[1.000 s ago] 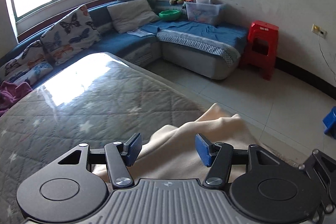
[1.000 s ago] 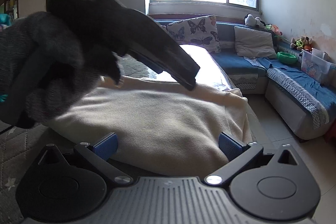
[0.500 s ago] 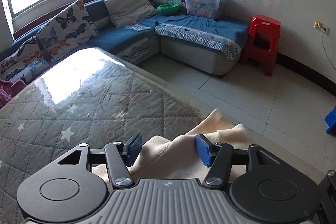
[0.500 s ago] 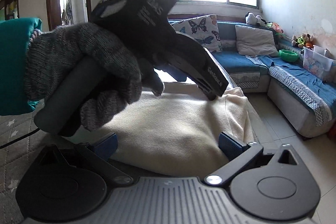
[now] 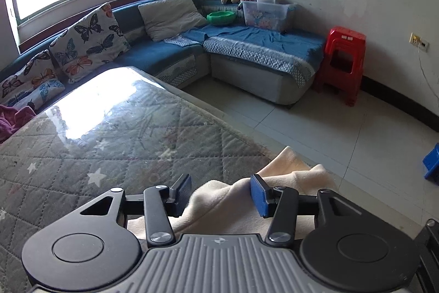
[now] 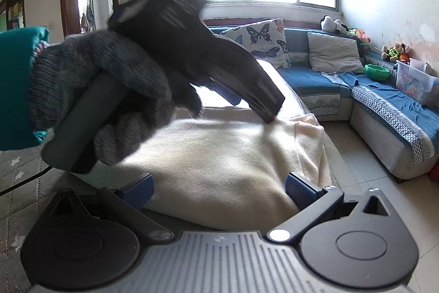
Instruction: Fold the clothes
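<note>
Left wrist view: I'm closing my left claw (image 5: 219, 192) around a raised ridge of the cream cloth (image 5: 227, 199), which is lying at the near corner of the quilted tabletop (image 5: 109, 150); pads not pressing yet. Fold looks barely underway, corner hanging loose.

Right wrist view: my right claw (image 6: 218, 187) is sitting wide, released, straddling the cloth bulk, gripping nothing. The gloved left hand (image 6: 101, 100) is angling its claw down onto the cloth's far edge.

A cream fleece garment (image 6: 219, 155) lies on a grey quilted star-print mattress (image 5: 96, 155), at its edge beside the floor. Behind the mattress runs a blue corner sofa (image 5: 247, 45); a red plastic stool (image 5: 343, 59) stands at the sofa's right end.
</note>
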